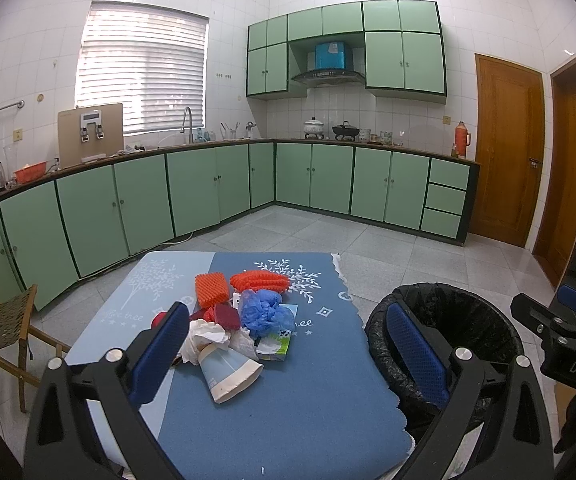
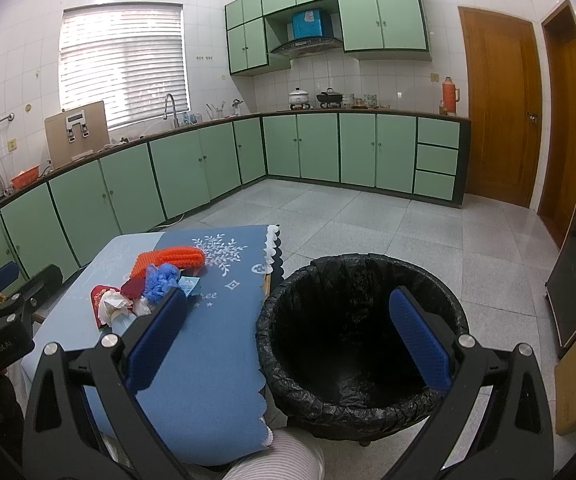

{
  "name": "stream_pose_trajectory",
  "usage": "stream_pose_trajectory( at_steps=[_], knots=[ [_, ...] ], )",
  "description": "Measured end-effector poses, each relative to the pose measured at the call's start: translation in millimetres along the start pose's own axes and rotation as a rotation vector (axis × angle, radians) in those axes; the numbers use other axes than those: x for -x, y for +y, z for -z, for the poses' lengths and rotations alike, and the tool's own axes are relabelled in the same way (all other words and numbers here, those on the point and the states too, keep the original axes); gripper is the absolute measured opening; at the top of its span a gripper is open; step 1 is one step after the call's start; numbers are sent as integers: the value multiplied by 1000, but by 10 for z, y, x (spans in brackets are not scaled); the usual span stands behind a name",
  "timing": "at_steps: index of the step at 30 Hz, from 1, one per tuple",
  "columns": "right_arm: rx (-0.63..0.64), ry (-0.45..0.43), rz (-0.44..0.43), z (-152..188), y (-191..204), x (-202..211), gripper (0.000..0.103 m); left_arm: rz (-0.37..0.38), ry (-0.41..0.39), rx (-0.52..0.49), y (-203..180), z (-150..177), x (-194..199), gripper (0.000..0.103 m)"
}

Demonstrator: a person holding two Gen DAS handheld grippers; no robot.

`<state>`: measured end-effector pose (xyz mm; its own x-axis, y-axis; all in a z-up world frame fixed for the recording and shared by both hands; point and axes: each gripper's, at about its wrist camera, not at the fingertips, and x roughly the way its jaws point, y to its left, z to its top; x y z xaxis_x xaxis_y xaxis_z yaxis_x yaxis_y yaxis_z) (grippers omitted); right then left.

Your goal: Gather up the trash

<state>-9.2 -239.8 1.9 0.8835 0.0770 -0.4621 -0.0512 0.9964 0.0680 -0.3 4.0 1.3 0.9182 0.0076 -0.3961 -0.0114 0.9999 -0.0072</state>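
The trash lies in one heap on the blue table cloth: a paper cup (image 1: 230,376) on its side, white tissue (image 1: 204,338), a blue bag (image 1: 264,312), orange foam nets (image 1: 260,280). The black-lined bin (image 2: 362,344) stands beside, empty.

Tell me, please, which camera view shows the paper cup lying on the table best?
The left wrist view: the paper cup lies on its side in plain sight, nearest the camera. In the right wrist view, the right gripper's finger hides almost all of it.
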Motion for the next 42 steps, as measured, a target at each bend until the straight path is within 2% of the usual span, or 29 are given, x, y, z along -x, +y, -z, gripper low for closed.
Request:
stream_pose_trajectory(
  at_steps=[22, 33, 38, 42],
  knots=[
    [-3, 0, 1, 18, -30, -50, 98, -5, 9, 9, 24, -2, -62, 97],
    [3, 28, -1, 11, 22, -186, 98, -5, 31, 31, 101, 29, -170, 97],
    [25, 73, -22, 69, 159, -403, 98, -71, 84, 57, 394, 102, -384, 97],
    [44, 121, -54, 147, 335, -640, 98, -169, 148, 80, 776, 248, -597, 97]
  ],
)
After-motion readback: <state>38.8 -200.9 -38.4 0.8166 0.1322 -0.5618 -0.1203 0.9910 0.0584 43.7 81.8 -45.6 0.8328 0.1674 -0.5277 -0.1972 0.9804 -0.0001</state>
